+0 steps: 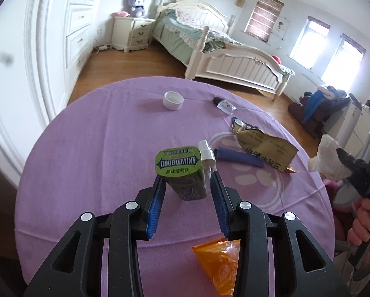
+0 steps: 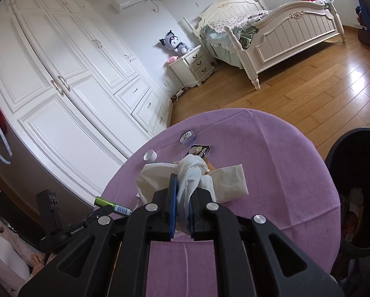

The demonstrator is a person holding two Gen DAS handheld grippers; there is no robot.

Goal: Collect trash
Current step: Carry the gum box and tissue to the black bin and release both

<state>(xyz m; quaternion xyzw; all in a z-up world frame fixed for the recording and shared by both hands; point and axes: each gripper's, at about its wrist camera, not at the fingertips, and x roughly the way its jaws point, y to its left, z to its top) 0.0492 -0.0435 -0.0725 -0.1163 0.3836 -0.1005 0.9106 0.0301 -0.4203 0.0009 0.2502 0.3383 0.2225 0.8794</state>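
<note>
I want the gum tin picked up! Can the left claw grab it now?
Probably yes. The green Doublemint tin already stands between the open left claw fingers, with nothing blocking; only a white spray nozzle sits close beside it.

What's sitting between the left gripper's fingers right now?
In the left wrist view, a green Doublemint container stands between the open left gripper's fingers, with a small white spray bottle just behind it.

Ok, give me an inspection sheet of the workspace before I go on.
Surface: round table, purple cloth.
Job's things: tissue; Doublemint box; gold wrapper; orange packet; black bin beside table.
Clutter: white cap, small bottle, spray pump, purple tube.
Grippers: left hand-held gripper open around box; right hand-held gripper shut on tissue.
Cables: nothing seen on table.
Surroundings: bed, wardrobe.
</note>
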